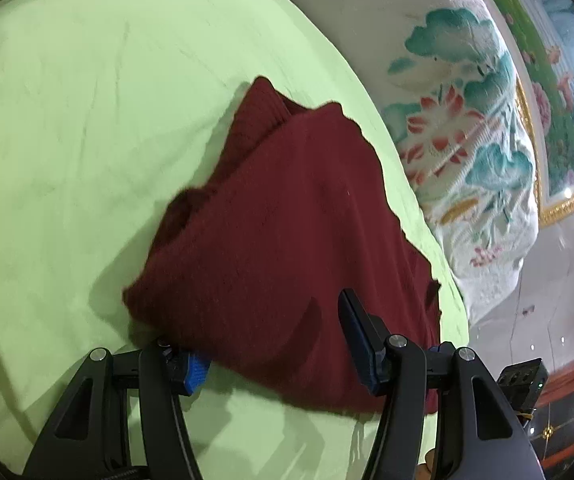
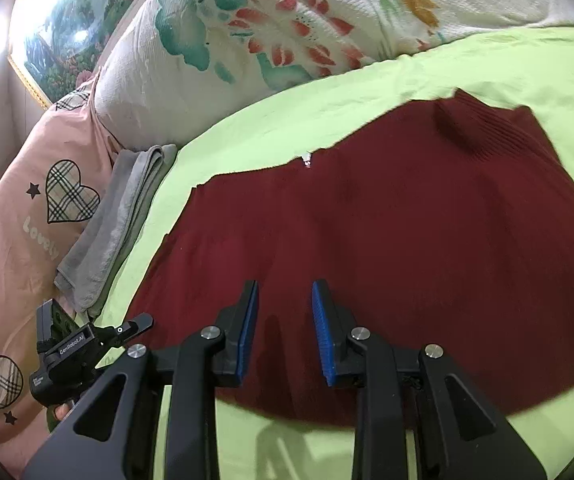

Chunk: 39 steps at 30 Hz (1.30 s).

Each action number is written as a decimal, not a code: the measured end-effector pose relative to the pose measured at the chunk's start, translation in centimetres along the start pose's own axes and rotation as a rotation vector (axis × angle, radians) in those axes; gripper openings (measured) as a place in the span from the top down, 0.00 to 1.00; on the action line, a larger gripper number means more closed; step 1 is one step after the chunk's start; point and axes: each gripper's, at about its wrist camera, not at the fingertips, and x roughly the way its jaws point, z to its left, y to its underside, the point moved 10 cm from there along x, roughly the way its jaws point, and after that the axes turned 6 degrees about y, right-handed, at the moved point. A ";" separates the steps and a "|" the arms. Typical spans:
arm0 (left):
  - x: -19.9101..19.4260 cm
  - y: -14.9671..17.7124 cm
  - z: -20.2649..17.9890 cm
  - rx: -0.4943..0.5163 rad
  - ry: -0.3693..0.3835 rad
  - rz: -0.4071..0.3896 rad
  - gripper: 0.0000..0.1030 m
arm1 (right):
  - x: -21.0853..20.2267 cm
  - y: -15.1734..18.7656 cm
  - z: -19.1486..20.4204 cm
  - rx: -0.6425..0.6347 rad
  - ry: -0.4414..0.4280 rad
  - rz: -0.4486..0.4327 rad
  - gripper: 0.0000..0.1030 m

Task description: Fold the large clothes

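A dark red knitted garment point(image 1: 287, 232) lies folded on the light green bedsheet point(image 1: 67, 120); it also shows in the right wrist view point(image 2: 367, 232). My left gripper point(image 1: 275, 340) is open wide over the garment's near edge; its left finger tip is hidden under the cloth, the right finger lies above it. My right gripper point(image 2: 285, 320) is open and empty, its blue pads point(image 2: 321, 332) hovering just above the garment's near part. The other gripper's body shows at the lower left of the right wrist view point(image 2: 67, 352).
A large white floral quilt point(image 2: 267, 28) lies along the far side of the bed. A folded grey towel point(image 2: 115, 224) and a pink pillow with plaid hearts point(image 2: 19, 220) lie at the left. A framed painting point(image 1: 559, 80) hangs on the wall.
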 end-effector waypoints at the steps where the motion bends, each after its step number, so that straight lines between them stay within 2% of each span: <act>1: 0.1 -0.3 0.0 -0.002 -0.008 -0.014 0.44 | 0.5 -0.2 0.3 -0.004 0.000 0.007 0.72; 4: 0.4 -0.8 -0.1 0.006 -0.034 -0.039 0.46 | 2.8 -0.5 0.7 -0.014 0.018 0.039 0.72; 6: 0.6 -1.0 -0.2 0.014 -0.042 -0.047 0.52 | 5.0 0.3 0.3 -0.049 0.079 0.102 0.73; 7: 0.8 -1.1 -0.3 0.022 -0.049 -0.047 0.62 | 6.1 0.9 -0.1 -0.052 0.093 0.135 0.73; 8: 1.2 -1.2 -0.4 0.031 -0.049 -0.036 0.77 | 6.5 0.9 -0.4 -0.055 0.091 0.112 0.73; 9: 1.4 -1.2 -0.5 0.035 -0.038 -0.026 0.84 | 6.5 0.9 -0.5 -0.058 0.091 0.110 0.73; 10: 1.7 -1.2 -0.9 0.045 -0.026 -0.016 0.86 | 6.5 0.9 -0.5 -0.052 0.085 0.112 0.73; 12: 1.5 -1.4 -1.9 0.081 -0.029 -0.029 0.87 | 6.4 0.9 -0.6 -0.049 0.078 0.117 0.73; 16: 1.2 -1.3 -6.7 0.206 0.019 -0.038 0.88 | 6.0 0.6 -0.8 -0.002 0.026 0.130 0.73; 20: 1.9 0.2 -12.4 0.332 0.083 -0.014 0.88 | 3.9 -0.3 -1.4 0.169 -0.174 0.132 0.72; 21: 2.3 0.7 -13.5 0.357 0.092 -0.005 0.88 | 3.3 -0.5 -1.8 0.198 -0.199 0.127 0.72; 25: 5.0 4.1 -18.1 0.492 0.094 0.046 0.88 | 0.6 -2.4 -4.7 0.280 -0.208 0.058 0.71; 26: 6.1 5.4 -18.9 0.523 0.096 0.072 0.88 | 0.0 -3.0 -5.5 0.298 -0.216 0.045 0.65; 27: 7.1 6.5 -19.3 0.542 0.094 0.097 0.88 | -0.4 -3.3 -6.1 0.319 -0.224 0.041 0.49; 29: 9.6 9.0 -19.1 0.585 0.056 0.156 0.88 | -0.9 -3.9 -7.0 0.360 -0.260 0.047 0.30; 32: 11.7 11.4 -18.3 0.626 0.020 0.208 0.89 | -0.6 -3.9 -6.9 0.346 -0.281 0.083 0.29; 35: 11.6 12.1 -18.7 0.669 0.012 0.201 0.89 | 0.5 -3.7 -6.1 0.324 -0.290 0.130 0.29; 39: 10.9 11.5 -18.6 0.625 0.051 0.204 0.89 | 2.0 -3.8 -5.8 0.295 -0.267 0.170 0.29</act>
